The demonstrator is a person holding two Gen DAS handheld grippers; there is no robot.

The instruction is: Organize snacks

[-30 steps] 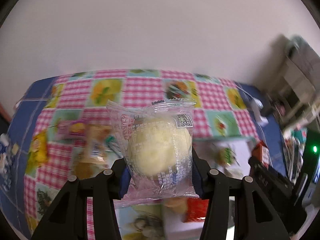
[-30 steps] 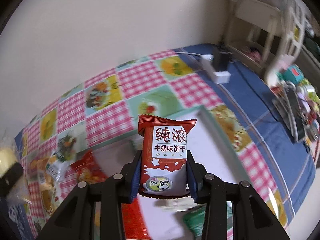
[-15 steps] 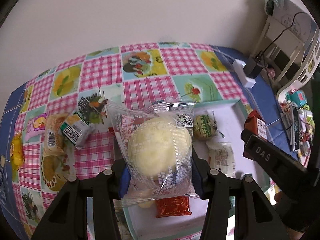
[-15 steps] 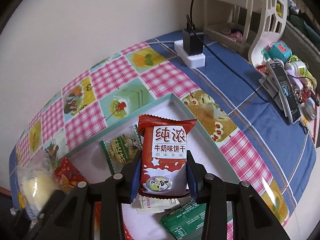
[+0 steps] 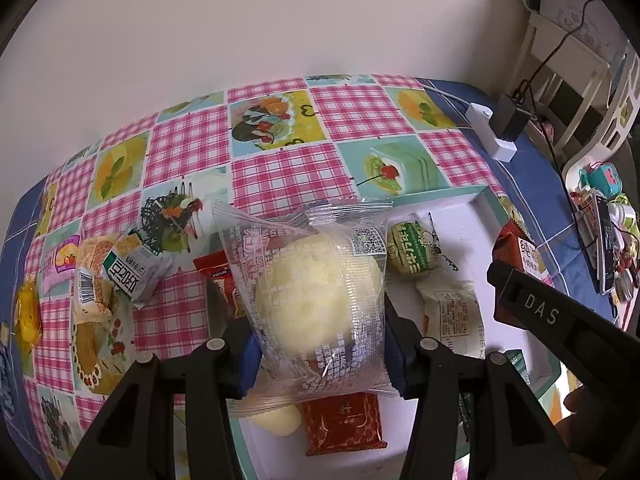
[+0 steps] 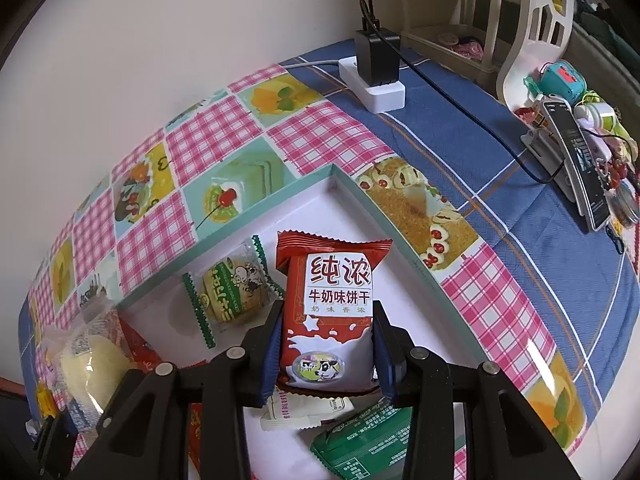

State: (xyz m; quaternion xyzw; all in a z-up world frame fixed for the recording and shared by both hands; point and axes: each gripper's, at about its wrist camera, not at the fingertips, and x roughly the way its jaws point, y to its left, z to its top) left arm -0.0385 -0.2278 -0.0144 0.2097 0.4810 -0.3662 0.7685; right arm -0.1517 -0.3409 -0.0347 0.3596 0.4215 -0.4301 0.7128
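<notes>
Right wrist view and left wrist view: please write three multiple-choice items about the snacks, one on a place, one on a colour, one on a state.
1. Where does the round green-wrapped cookie lie?
A. inside the white tray
B. on the blue cloth
C. on the white power strip

2. What colour is the milk biscuit pack in the right tool?
A. yellow
B. red and white
C. black

3. What is the state of the left tool?
A. open and bare
B. closed on the clear-wrapped pale bun
C. lying on the tablecloth

Answers: 1 A, it rests on the tray's white floor near the far rim. 2 B, a red wrapper with white panels. 3 B, both pads press the wrapper's sides.
</notes>
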